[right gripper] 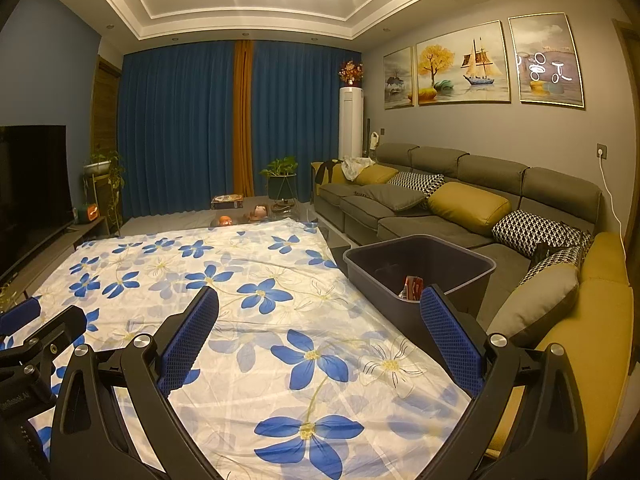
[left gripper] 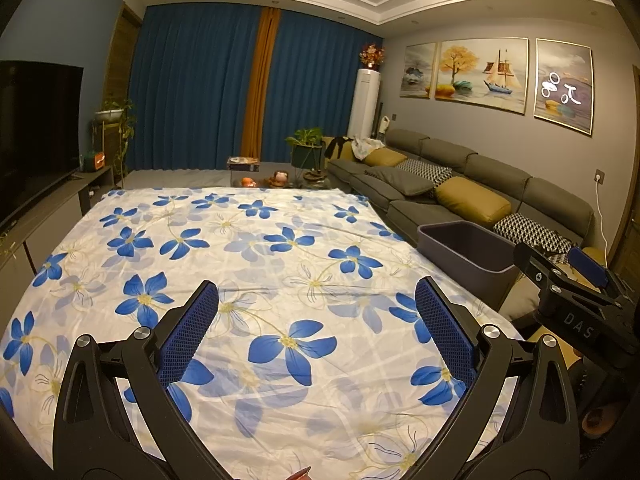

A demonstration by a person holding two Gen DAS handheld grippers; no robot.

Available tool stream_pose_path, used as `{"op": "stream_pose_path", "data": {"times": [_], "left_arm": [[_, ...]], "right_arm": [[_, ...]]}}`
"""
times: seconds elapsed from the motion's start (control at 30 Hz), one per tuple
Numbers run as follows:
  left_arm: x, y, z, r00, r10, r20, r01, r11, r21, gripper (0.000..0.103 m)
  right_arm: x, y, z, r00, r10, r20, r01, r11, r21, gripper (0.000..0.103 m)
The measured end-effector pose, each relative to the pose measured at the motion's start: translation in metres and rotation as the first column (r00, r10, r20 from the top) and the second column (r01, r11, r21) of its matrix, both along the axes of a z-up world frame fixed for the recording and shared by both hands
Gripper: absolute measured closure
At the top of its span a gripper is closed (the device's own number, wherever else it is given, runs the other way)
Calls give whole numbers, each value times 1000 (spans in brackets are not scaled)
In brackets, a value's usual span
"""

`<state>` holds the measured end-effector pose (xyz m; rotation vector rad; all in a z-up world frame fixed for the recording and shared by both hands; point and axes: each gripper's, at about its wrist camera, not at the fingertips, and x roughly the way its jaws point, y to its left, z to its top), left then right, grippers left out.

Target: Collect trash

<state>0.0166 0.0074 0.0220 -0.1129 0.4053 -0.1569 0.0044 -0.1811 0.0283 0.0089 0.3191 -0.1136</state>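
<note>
Both tongs stand wide open and hold nothing: left tongs [left gripper: 316,312] and right tongs [right gripper: 320,320] each hover over the flower-print cloth [left gripper: 248,264] that covers the bench, blue mesh pads [left gripper: 192,332] spread well apart. Trash: one red-and-white wrapper [right gripper: 413,287] lies inside the dark grey bin [right gripper: 420,254], near its closer wall; print on the wrapper too small to read. Bin sits at the right edge of the bench, between the cloth and the sofa [right gripper: 460,200]. From the left wrist view the same bin [left gripper: 464,244] shows only its rim and inner wall; contents hidden there. Right tongs body appears at the right of the left wrist view, white letters "DAS" [left gripper: 578,324] legible on its black housing. Left tongs body at the lower left of the right wrist view carries a small line of white lettering [right gripper: 14,400], partly cut off, not readable. Cloth surface otherwise shows blue and pale flowers, lightly creased. Sofa carries mustard, grey and houndstooth cushions. Beyond: blue curtains [right gripper: 180,128] with an orange strip, a white floor-standing air conditioner [right gripper: 351,122], three framed pictures [right gripper: 460,66] on the grey wall, a television [left gripper: 36,128] at left.
</note>
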Motion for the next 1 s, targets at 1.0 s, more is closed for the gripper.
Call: {"op": "stream_pose_path", "data": {"times": [1.0], "left_arm": [[-4, -2, 2, 1000, -8, 10, 8, 1000, 11, 6]], "right_arm": [[-1, -2, -1, 1000, 0, -2, 0, 1000, 7, 6]]}}
